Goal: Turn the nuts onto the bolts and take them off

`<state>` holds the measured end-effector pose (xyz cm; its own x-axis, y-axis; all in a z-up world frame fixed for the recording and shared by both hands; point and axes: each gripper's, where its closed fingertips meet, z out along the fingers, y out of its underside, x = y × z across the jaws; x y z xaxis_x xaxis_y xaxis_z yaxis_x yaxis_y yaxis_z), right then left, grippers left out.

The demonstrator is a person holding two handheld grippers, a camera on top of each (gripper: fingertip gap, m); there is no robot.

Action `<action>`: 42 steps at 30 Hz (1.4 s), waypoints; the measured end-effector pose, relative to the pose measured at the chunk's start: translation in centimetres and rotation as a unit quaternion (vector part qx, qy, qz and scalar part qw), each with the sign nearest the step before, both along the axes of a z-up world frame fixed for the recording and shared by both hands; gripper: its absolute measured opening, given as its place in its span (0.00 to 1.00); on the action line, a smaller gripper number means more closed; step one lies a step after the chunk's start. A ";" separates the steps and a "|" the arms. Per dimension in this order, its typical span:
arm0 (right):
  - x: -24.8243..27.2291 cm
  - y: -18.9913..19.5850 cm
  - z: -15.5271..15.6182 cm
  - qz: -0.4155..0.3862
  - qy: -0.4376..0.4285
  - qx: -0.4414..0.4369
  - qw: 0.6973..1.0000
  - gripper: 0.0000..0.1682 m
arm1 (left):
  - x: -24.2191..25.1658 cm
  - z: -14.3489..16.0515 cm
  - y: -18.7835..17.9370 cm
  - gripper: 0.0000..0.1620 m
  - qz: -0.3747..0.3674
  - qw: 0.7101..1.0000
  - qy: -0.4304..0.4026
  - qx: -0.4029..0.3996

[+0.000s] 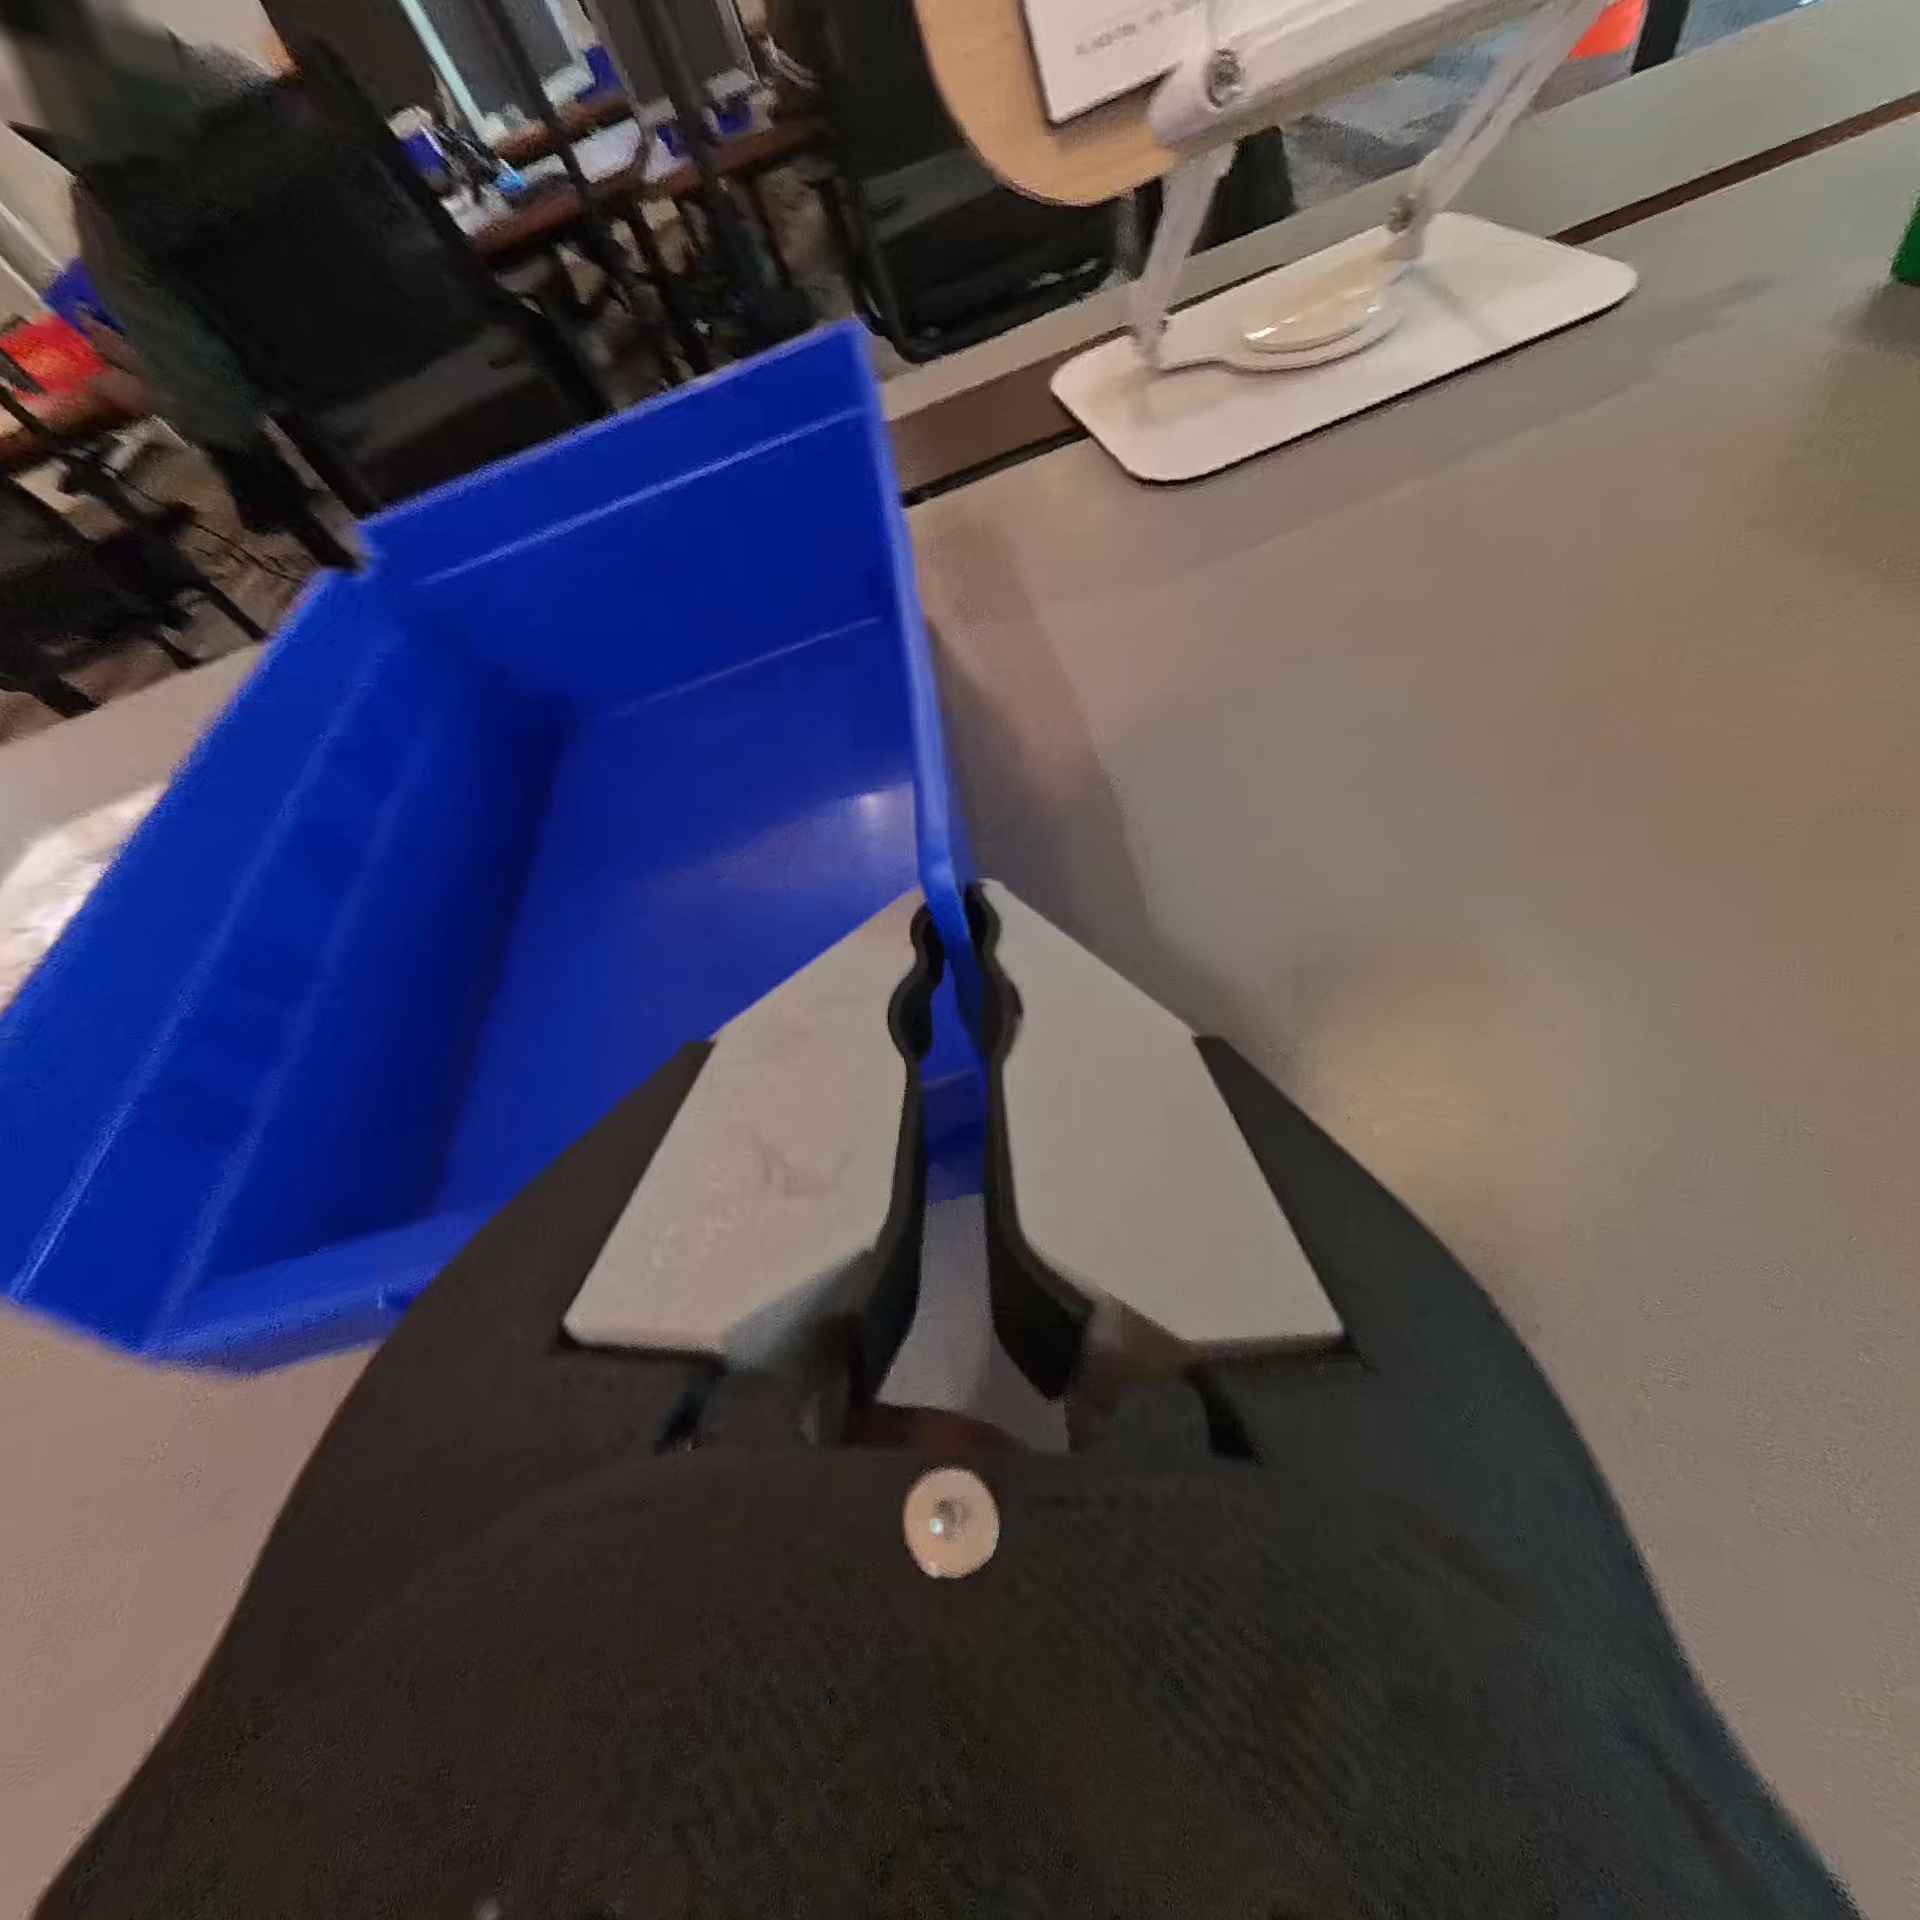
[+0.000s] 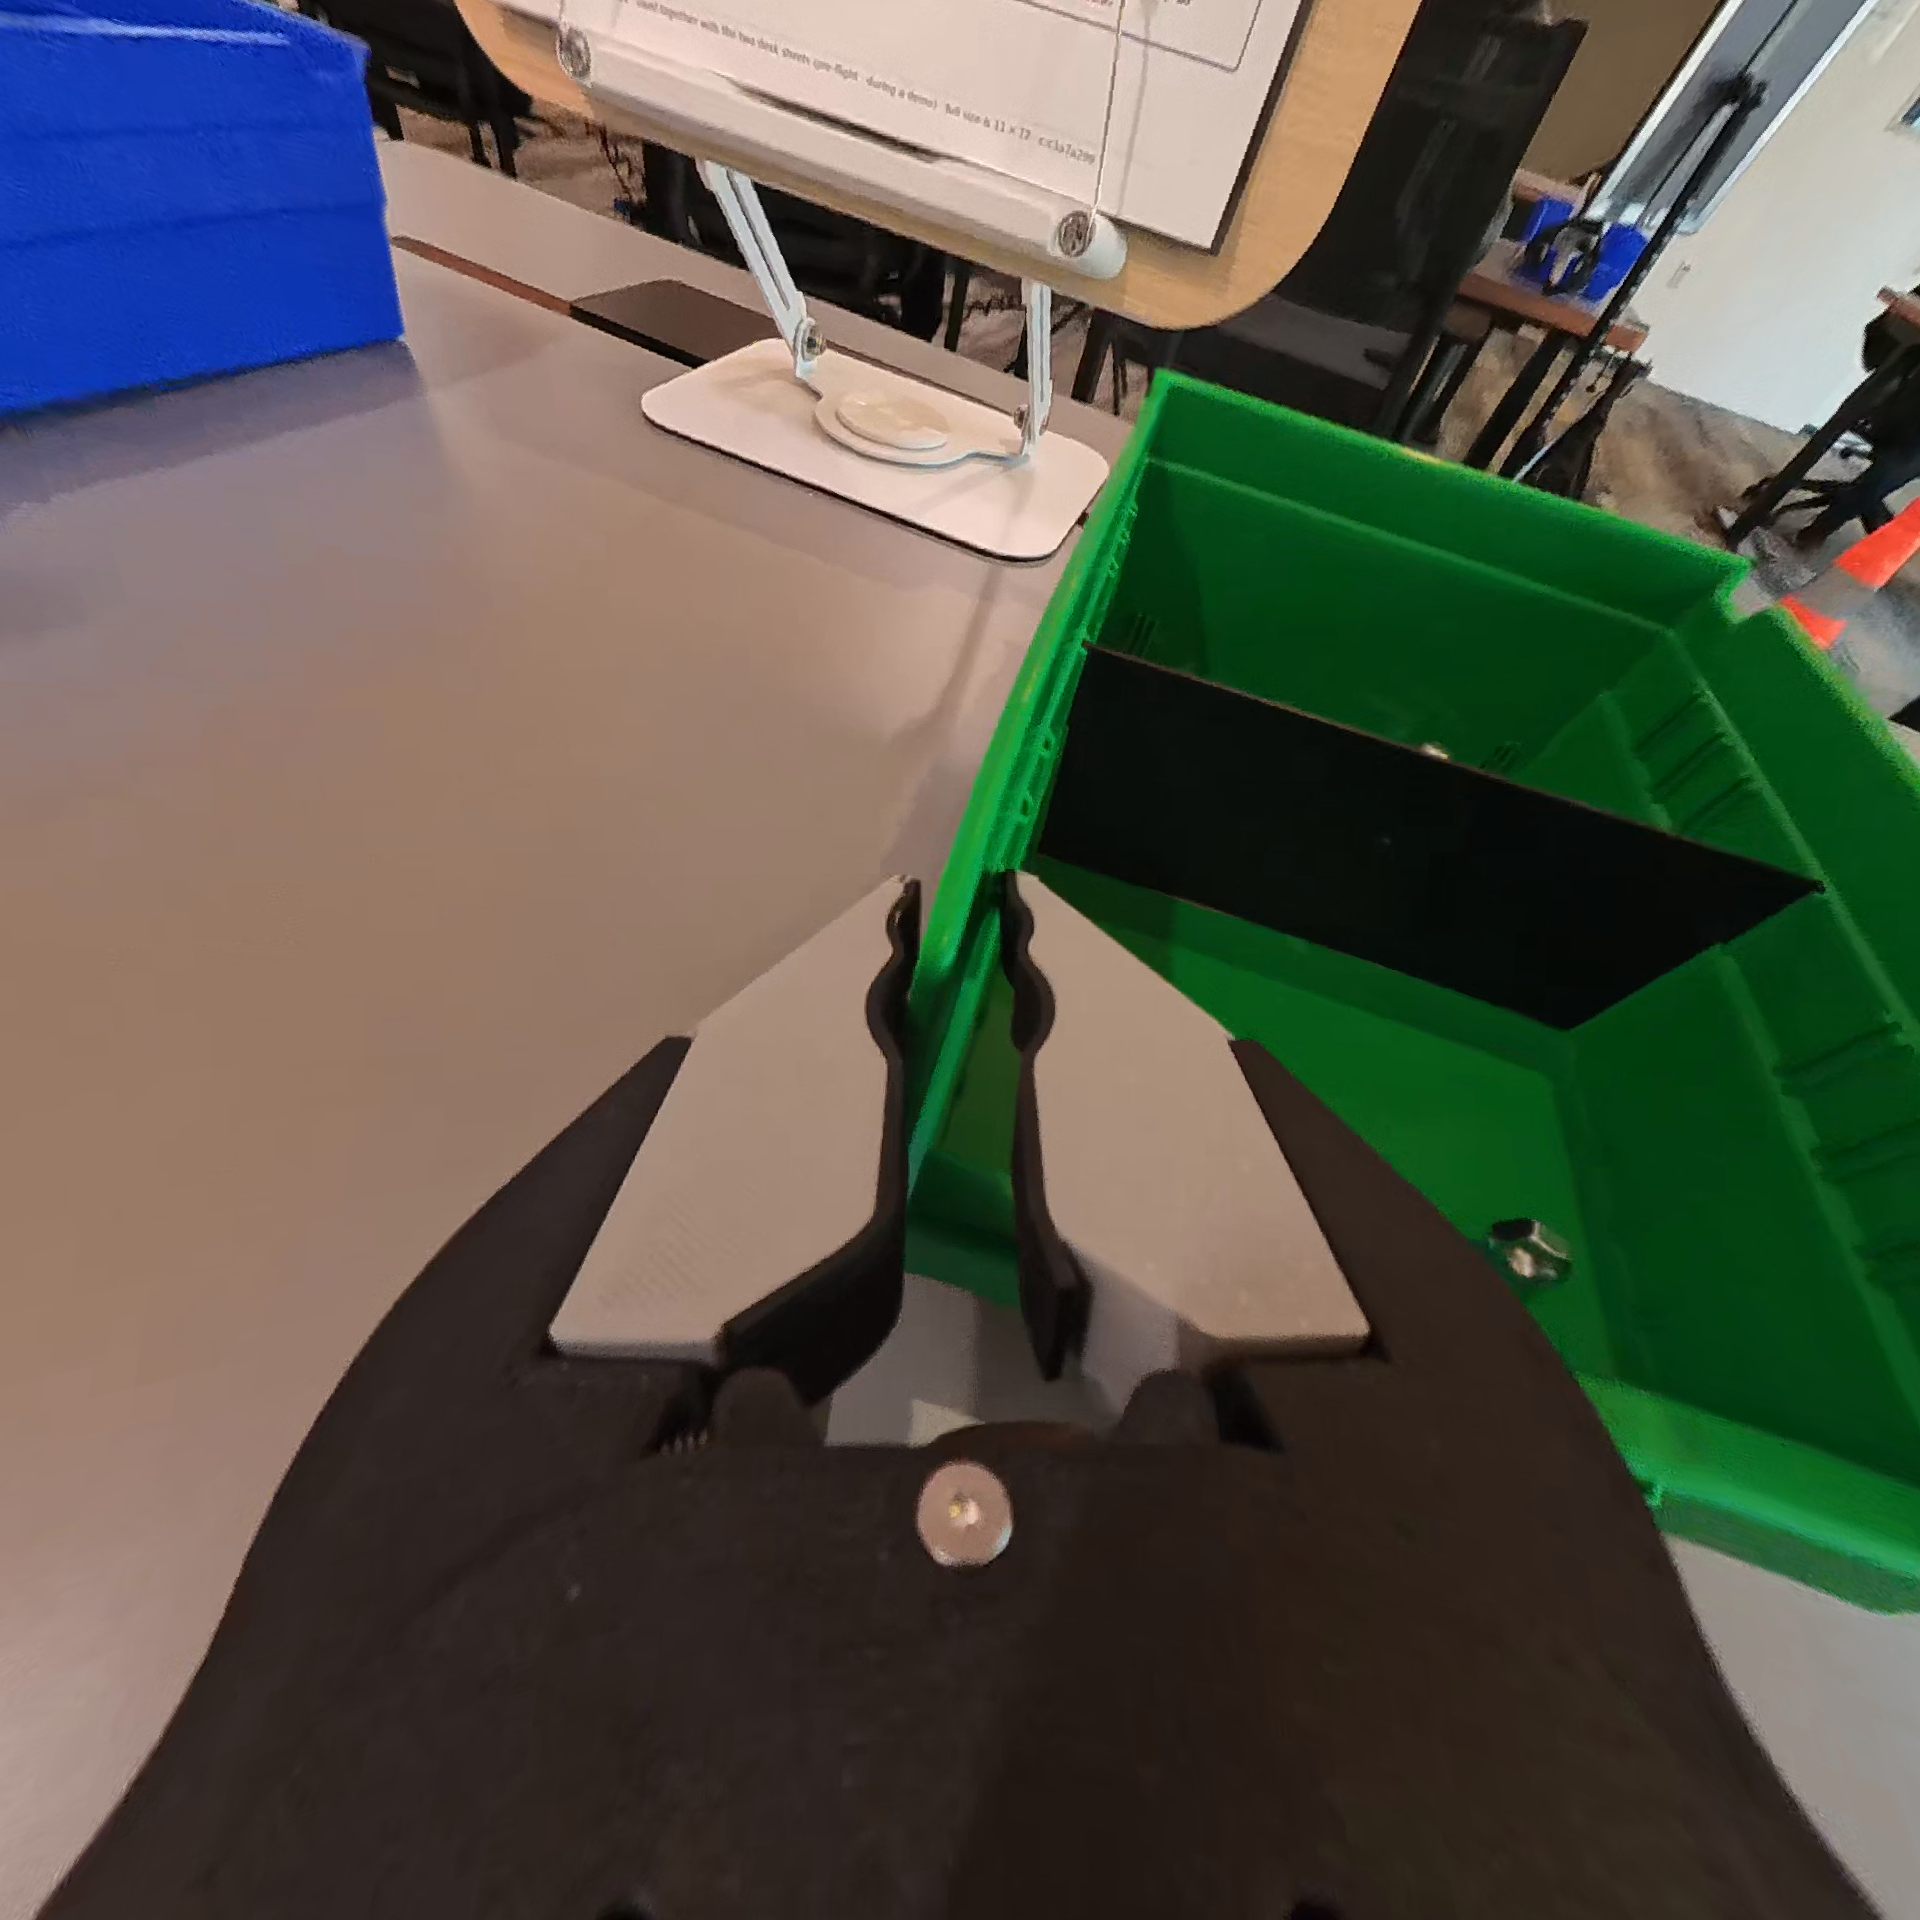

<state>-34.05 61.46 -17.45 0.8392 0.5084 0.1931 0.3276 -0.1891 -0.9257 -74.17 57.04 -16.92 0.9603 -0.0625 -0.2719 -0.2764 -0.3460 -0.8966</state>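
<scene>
My left gripper (image 1: 953,940) is shut on the right wall of the blue bin (image 1: 499,831); the thin blue rim sits pinched between both pads. The bin's inside looks bare as far as I see it. The blue bin also shows in the right wrist view (image 2: 177,197) at the far left. My right gripper (image 2: 961,930) is shut on the left wall of the green bin (image 2: 1455,1039), one pad outside and one inside. A black divider (image 2: 1382,831) crosses the green bin. A metal nut (image 2: 1527,1247) lies on its floor in the near part, and a small metal piece (image 2: 1436,748) peeks over the divider.
A white stand (image 1: 1351,343) carrying a wooden board with a paper sheet stands on the grey table (image 1: 1455,831) at the back; it also shows in the right wrist view (image 2: 883,436). Chairs, desks and an orange cone (image 2: 1870,561) lie beyond the table. Some 40 centimetres of space lies between my two pairs of fingers.
</scene>
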 end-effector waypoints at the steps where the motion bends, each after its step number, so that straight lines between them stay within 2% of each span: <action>1: 0.1 -0.6 0.0 0.001 -0.011 -0.002 1.000 0.06 | -0.7 0.6 -0.8 0.00 -0.010 1.000 -0.013 0.008; 3: -0.2 -2.4 0.0 0.017 -0.026 0.001 1.000 0.04 | -2.1 1.8 -3.0 0.00 -0.043 0.994 -0.101 0.015; 6: -2.0 -5.8 0.3 0.065 0.004 -0.014 0.998 0.03 | -4.8 6.4 -6.8 0.00 -0.076 0.968 -0.222 0.090; 10: -7.5 -10.2 0.4 0.130 0.020 -0.025 0.991 0.05 | -8.5 12.5 -11.4 0.00 -0.067 0.941 -0.284 0.171; 15: -17.0 -13.8 0.3 0.185 0.022 -0.023 0.982 0.07 | -10.4 14.9 -14.4 0.00 -0.071 0.929 -0.299 0.206; 20: -28.7 -15.8 0.5 0.230 0.027 -0.036 0.972 0.10 | -10.1 20.2 -17.5 0.00 -0.083 0.927 -0.267 0.250; 22: -35.1 -16.9 0.4 0.265 0.020 -0.047 0.963 0.15 | -9.4 22.7 -18.2 0.00 -0.090 0.926 -0.252 0.266; 24: -40.7 -18.0 1.6 0.303 0.020 -0.014 0.953 0.15 | -8.9 24.9 -18.6 0.00 -0.091 0.923 -0.241 0.285; 25: -42.4 -18.4 2.6 0.305 0.029 -0.002 0.952 0.19 | -8.7 25.8 -18.9 0.00 -0.093 0.920 -0.240 0.295; 27: -43.7 -20.3 4.7 0.338 0.058 -0.013 0.939 0.14 | -8.3 27.1 -19.6 0.00 -0.097 0.918 -0.227 0.310; 30: -40.7 -21.4 7.8 0.364 0.092 0.018 0.927 0.14 | -7.2 27.7 -20.6 0.00 -0.103 0.922 -0.198 0.318; 34: -32.9 -20.3 10.1 0.369 0.155 0.013 0.917 0.16 | -3.5 27.4 -20.9 0.00 -0.133 0.923 -0.171 0.317; 38: -23.0 -17.8 12.2 0.333 0.218 0.023 0.917 0.16 | 3.0 27.1 -20.9 0.00 -0.214 0.912 -0.179 0.301; 42: -12.2 -16.2 14.4 0.274 0.242 0.091 0.926 0.15 | 11.7 24.9 -19.6 0.00 -0.296 0.901 -0.181 0.261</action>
